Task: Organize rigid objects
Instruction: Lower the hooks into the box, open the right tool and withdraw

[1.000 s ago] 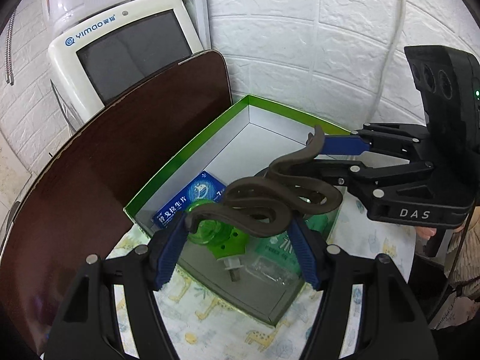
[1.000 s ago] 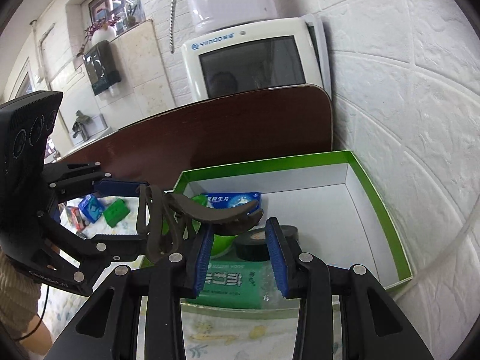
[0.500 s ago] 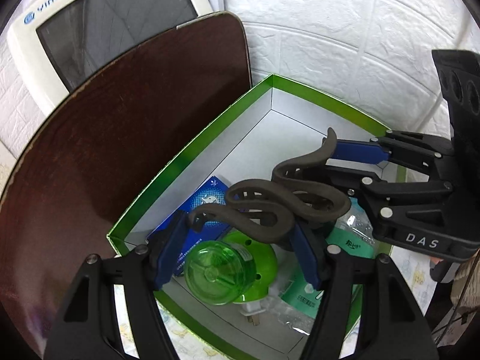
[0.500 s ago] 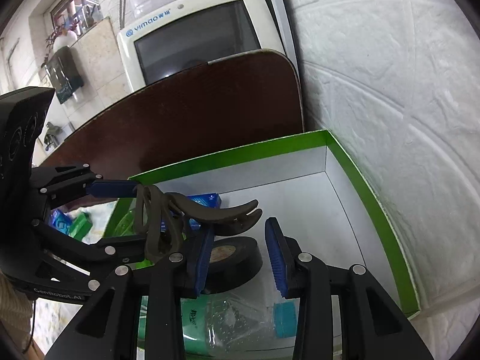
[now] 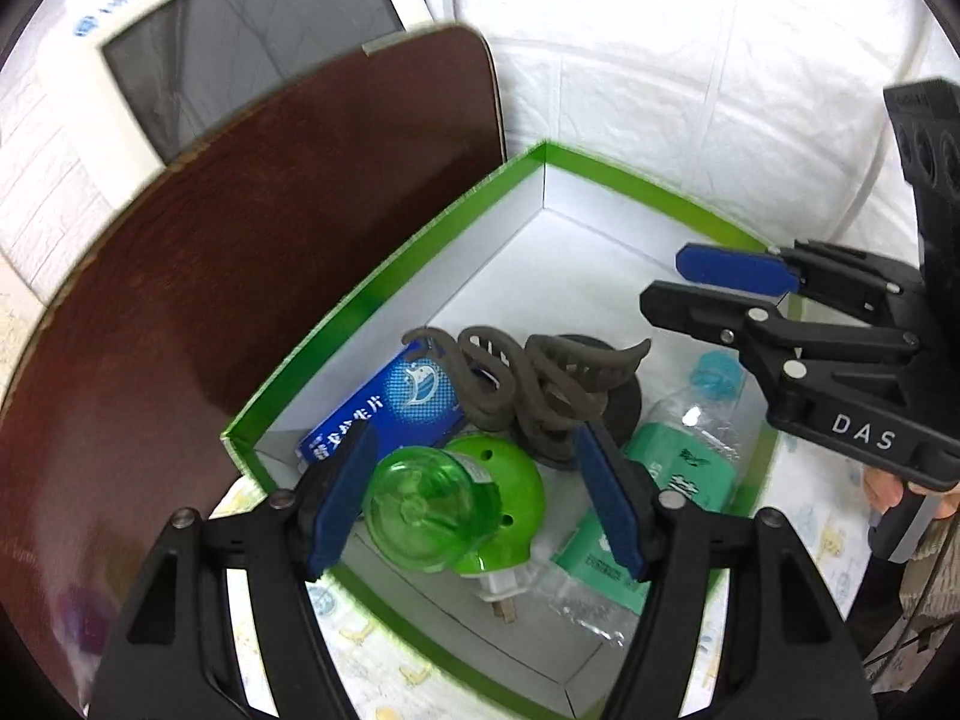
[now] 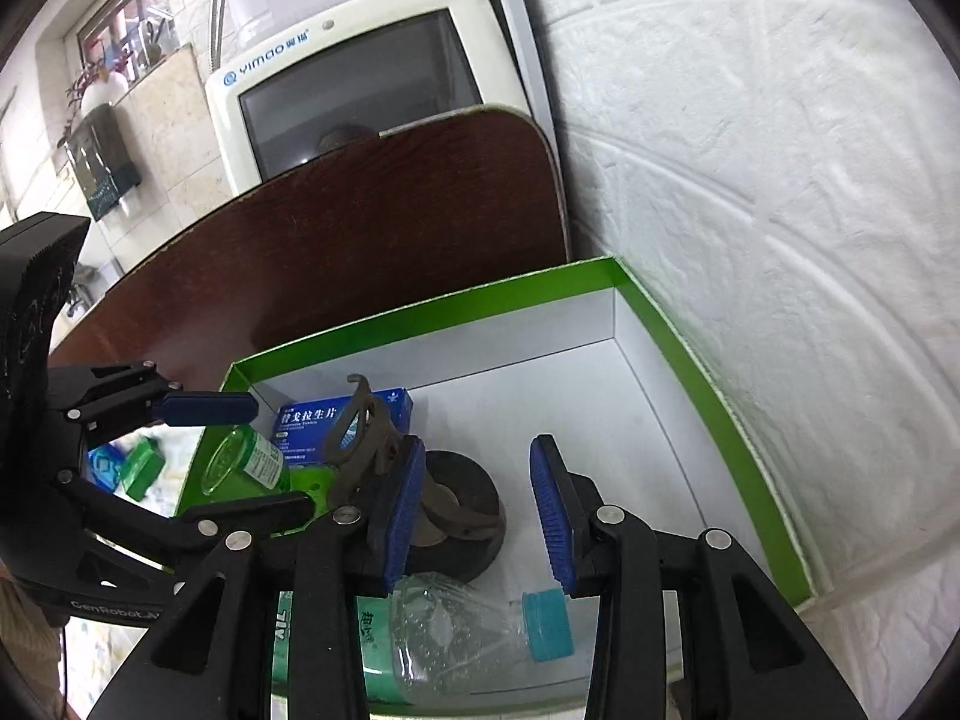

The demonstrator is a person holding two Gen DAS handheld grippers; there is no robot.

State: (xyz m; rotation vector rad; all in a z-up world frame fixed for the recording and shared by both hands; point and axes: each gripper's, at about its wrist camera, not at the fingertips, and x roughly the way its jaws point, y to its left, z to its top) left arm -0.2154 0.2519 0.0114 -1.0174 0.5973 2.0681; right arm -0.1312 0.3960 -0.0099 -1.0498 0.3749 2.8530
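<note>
A dark brown hair claw clip (image 5: 528, 384) lies in the green-rimmed white box (image 5: 420, 258), resting on a black tape roll (image 6: 462, 516) and a blue medicine box (image 5: 390, 402). It also shows in the right wrist view (image 6: 366, 432). My left gripper (image 5: 480, 498) is open and empty just above the box's near side, over a green mosquito-repellent bottle (image 5: 432, 504). My right gripper (image 6: 474, 510) is open and empty above the tape roll and a clear bottle with a teal cap (image 6: 480, 630).
A dark wooden board (image 5: 240, 240) stands behind the box, with a white monitor (image 6: 360, 72) behind it. A white brick wall (image 6: 780, 180) is on the right. Small green and blue items (image 6: 126, 465) lie on the patterned cloth left of the box.
The hair clip was held by my left gripper; the jaws have opened and the clip now lies in the box. The right gripper has moved off the clip.
</note>
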